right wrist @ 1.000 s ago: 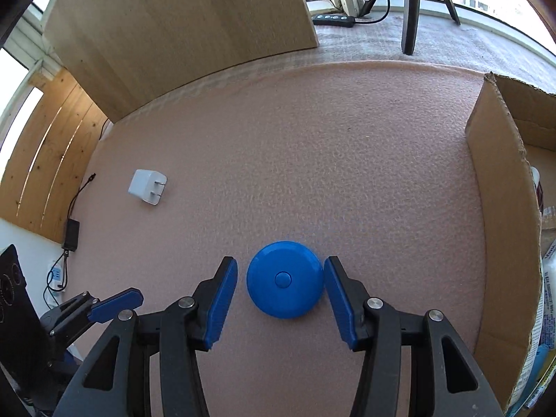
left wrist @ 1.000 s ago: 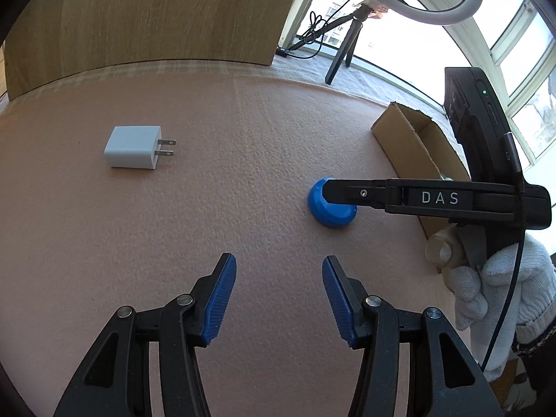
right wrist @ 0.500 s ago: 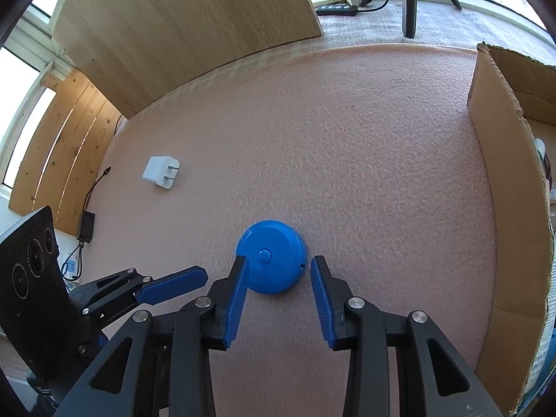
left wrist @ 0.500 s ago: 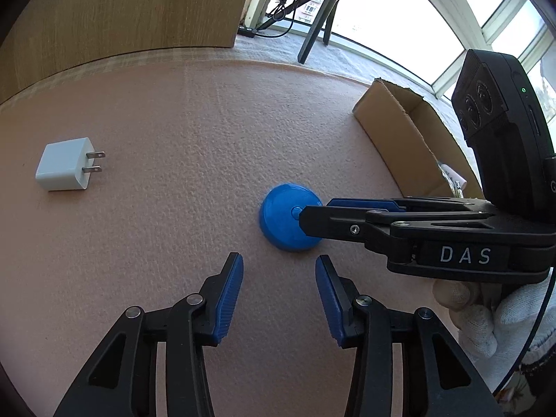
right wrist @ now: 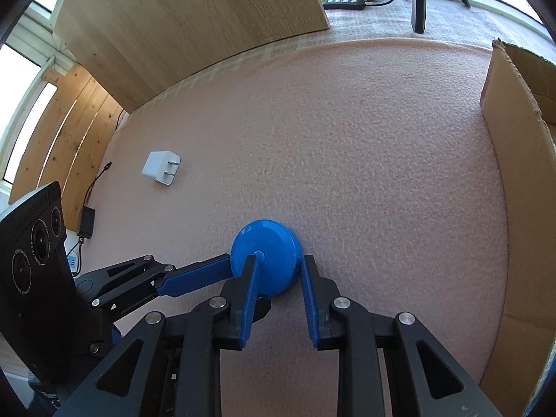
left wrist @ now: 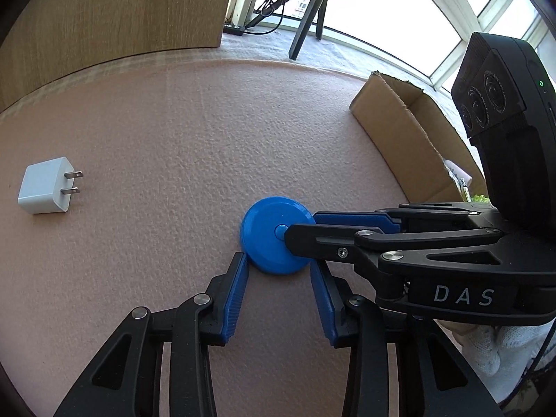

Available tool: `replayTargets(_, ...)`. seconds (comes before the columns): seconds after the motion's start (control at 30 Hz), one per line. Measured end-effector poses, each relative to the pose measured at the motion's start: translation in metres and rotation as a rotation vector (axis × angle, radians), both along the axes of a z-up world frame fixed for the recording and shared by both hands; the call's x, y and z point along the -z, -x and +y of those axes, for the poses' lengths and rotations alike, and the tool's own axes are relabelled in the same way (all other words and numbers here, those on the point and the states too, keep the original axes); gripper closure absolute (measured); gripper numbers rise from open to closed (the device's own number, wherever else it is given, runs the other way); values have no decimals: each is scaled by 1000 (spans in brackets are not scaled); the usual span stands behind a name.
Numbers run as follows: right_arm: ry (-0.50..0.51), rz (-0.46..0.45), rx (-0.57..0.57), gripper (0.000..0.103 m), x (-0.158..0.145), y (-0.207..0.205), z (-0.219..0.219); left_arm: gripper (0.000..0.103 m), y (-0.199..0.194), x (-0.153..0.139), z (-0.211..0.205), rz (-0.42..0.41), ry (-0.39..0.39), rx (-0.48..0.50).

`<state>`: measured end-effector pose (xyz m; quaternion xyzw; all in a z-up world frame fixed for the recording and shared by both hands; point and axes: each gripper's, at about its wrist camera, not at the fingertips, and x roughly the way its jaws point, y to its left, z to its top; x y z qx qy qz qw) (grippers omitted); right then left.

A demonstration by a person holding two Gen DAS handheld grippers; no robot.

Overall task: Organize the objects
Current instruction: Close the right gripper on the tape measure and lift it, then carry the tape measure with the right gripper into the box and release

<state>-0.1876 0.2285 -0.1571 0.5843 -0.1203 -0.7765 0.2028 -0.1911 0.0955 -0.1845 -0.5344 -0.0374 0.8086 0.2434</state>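
Observation:
A round blue disc [left wrist: 269,234] lies flat on the pink mat; it also shows in the right wrist view [right wrist: 267,260]. My right gripper [right wrist: 278,264] has its jaws partly closed: the left finger rests on top of the disc near its centre, and the right finger touches its right side. My left gripper [left wrist: 278,262] is open, its fingertips at the disc's near edge on either side. A white plug charger [left wrist: 47,191] lies far left on the mat, also seen in the right wrist view [right wrist: 160,168].
An open cardboard box [left wrist: 410,139] holding small items stands at the mat's right edge, also in the right wrist view [right wrist: 514,160]. A wooden panel [right wrist: 194,24] stands behind the mat. A tripod [left wrist: 307,17] and cables are by the window.
Both grippers moved in onto the blue disc. The right jaws narrowed, one finger now over the disc's top. The left fingertips reached the disc's near edge.

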Motion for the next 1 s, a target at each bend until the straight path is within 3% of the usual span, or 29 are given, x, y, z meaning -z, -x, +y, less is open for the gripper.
replayTargets(0.37, 10, 110, 29, 82, -37, -26, 19, 63, -15, -38, 24, 91, -11, 51)
replayTargets(0.7, -28, 220, 121, 82, -80, -51, 83, 63, -22, -72, 94, 165, -52, 164)
replayTargets(1.0, -41, 238, 214, 82, -88, -67, 141, 63, -28, -79, 158, 176, -68, 253)
